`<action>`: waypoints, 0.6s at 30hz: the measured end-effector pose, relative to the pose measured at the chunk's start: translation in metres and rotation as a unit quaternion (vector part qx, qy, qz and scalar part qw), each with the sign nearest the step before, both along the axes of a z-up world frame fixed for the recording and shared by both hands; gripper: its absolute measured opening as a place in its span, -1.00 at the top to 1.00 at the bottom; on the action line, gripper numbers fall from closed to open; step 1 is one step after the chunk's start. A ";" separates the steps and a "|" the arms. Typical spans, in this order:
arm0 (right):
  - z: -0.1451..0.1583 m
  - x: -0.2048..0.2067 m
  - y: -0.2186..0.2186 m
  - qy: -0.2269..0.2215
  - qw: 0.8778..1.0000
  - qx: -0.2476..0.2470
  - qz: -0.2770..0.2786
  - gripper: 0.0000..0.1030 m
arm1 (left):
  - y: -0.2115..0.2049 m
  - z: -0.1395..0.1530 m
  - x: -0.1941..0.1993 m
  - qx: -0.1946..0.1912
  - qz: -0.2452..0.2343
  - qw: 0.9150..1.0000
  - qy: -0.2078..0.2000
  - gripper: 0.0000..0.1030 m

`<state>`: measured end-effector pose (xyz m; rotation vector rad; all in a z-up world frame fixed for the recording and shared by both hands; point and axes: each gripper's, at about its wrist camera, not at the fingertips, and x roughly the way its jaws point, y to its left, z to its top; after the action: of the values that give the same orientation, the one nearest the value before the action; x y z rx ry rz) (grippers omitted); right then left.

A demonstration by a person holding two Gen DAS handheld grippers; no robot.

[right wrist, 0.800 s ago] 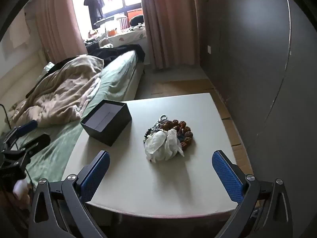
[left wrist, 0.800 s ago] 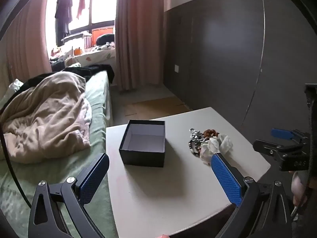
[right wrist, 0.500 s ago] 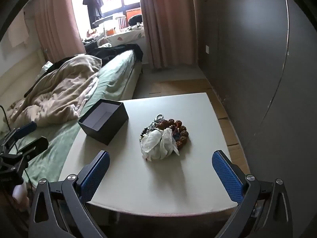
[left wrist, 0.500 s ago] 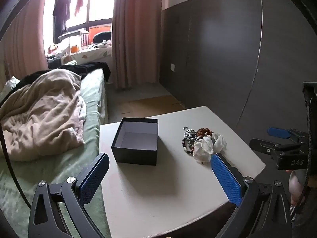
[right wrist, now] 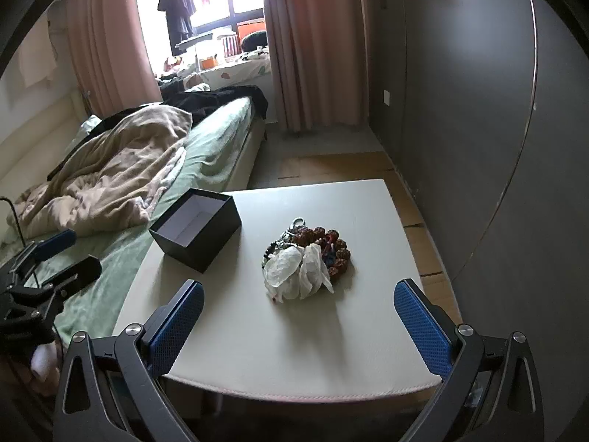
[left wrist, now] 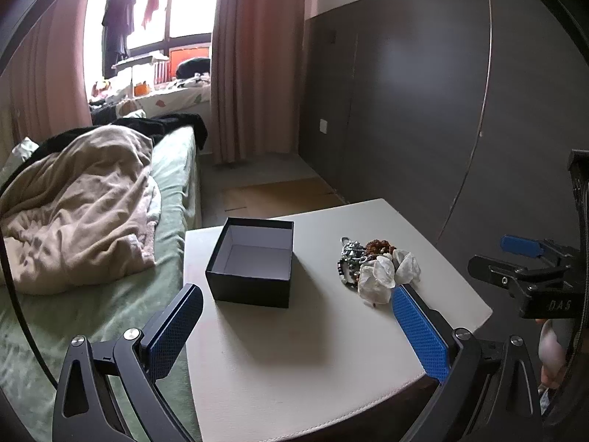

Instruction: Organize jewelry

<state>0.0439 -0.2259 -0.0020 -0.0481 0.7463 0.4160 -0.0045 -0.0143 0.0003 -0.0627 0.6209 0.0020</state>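
- On the white table (right wrist: 368,217), the black box (right wrist: 197,228) is the landmark: it stands open-topped near the table's bed-side edge, its pale inside bare.
- Beside the box, toward the dark wall, lies the jewelry pile (right wrist: 313,248): brown beads, dark beads and a metal clasp heaped together, with a crumpled white tissue (right wrist: 298,270) resting on the pile's near side. Pile and box are apart, with bare tabletop between them.
- The right gripper (right wrist: 299,326) hovers over the near edge of the table, fingers spread wide and holding nothing; the jewelry pile sits ahead of it, centred between the two blue pads (right wrist: 423,328), and the box lies ahead to its left.
- The left gripper (left wrist: 294,331) is likewise spread wide and empty. The box lies straight ahead of it, nearer its left finger; in its view the jewelry pile (left wrist: 362,258) sits just beyond the tip of its right finger.
- On the far side of the box from the jewelry is a bed (left wrist: 173,169) with green sheets and a rumpled beige blanket (left wrist: 77,199).
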 end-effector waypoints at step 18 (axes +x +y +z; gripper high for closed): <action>0.003 -0.001 0.001 -0.003 1.000 0.001 0.001 -1.00 | 0.007 0.002 -0.003 -0.009 0.009 1.000 -0.005 -0.99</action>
<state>0.0425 -0.2245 0.0009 -0.0484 0.7400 0.4187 -0.0076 -0.0072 0.0020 -0.0853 0.6102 0.0147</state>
